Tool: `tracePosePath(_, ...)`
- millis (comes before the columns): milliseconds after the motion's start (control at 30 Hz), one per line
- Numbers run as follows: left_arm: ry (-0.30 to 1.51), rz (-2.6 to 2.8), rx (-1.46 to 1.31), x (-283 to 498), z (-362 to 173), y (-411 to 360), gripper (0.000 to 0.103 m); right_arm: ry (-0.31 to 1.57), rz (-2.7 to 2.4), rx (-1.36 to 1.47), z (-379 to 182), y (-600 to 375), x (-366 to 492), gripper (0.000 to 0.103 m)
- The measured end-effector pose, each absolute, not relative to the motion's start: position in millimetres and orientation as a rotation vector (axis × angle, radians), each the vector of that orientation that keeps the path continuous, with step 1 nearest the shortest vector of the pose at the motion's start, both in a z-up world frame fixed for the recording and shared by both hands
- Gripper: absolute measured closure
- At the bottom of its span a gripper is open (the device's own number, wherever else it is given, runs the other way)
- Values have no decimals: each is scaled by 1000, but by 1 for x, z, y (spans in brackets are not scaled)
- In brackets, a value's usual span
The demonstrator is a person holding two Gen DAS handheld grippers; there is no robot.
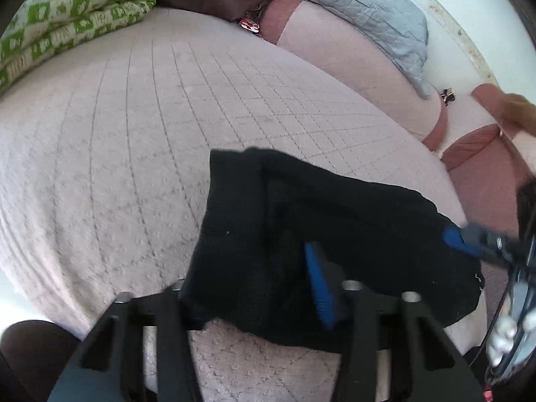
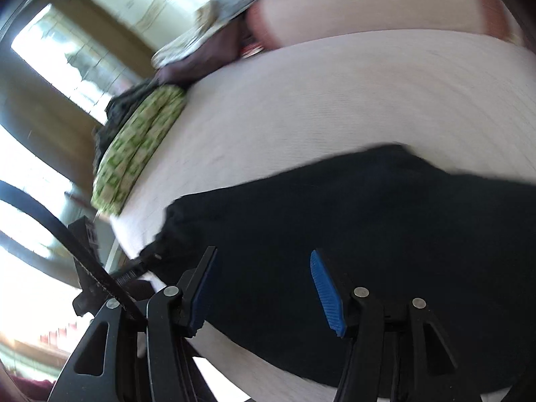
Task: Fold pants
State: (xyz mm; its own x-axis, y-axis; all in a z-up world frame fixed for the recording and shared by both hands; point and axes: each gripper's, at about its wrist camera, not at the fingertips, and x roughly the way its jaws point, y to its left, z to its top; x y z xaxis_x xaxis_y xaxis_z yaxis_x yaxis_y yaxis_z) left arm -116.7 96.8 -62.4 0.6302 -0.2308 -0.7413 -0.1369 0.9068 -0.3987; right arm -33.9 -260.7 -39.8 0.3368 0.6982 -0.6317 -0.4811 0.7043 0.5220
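The black pants [image 1: 301,234] lie in a folded bundle on the pale quilted bed [image 1: 134,134], near its front right edge. My left gripper [image 1: 254,288] is right over their near edge, jaws wide; the cloth covers the left finger, the blue pad of the right finger [image 1: 318,288] shows on top. My right gripper [image 2: 264,291] is open just above the pants [image 2: 351,234], which fill the space beyond its blue pads [image 2: 326,293]. It also shows in the left wrist view [image 1: 469,238], at the pants' right edge.
A folded green-and-cream checked quilt [image 1: 67,23] lies at the bed's far left. A grey quilted blanket [image 1: 351,10] drapes over pink pillows [image 1: 351,77] at the back right. A window [image 2: 67,60] shows at the left of the blurred right wrist view.
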Motion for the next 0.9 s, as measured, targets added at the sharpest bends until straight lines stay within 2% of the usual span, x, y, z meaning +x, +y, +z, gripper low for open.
tracePosePath(300,797,-155,-686,-123,-79,125,60,1054,922,-148,-40,-88,20,32)
tracePosePath(533,807,-132,-600,-119,-74,111,60,1159,898,-514,-77,13,23,27)
tracePosePath(600,820,-121,-551,-115,-71,103,73,1128,876,-560,-76,18,17,39)
tracePosePath(633,839,-151,-556,-112,-72,100,83,1116,868,-561,-72,16,16,63)
tracePosePath(667,847,-161,-563,-111,-71,98,83,1115,860,-546,-68,12,16,85)
tracePosePath(900,833,-265,-603,-105,-41,68,84,1057,860,-367,-39,-40,9,85)
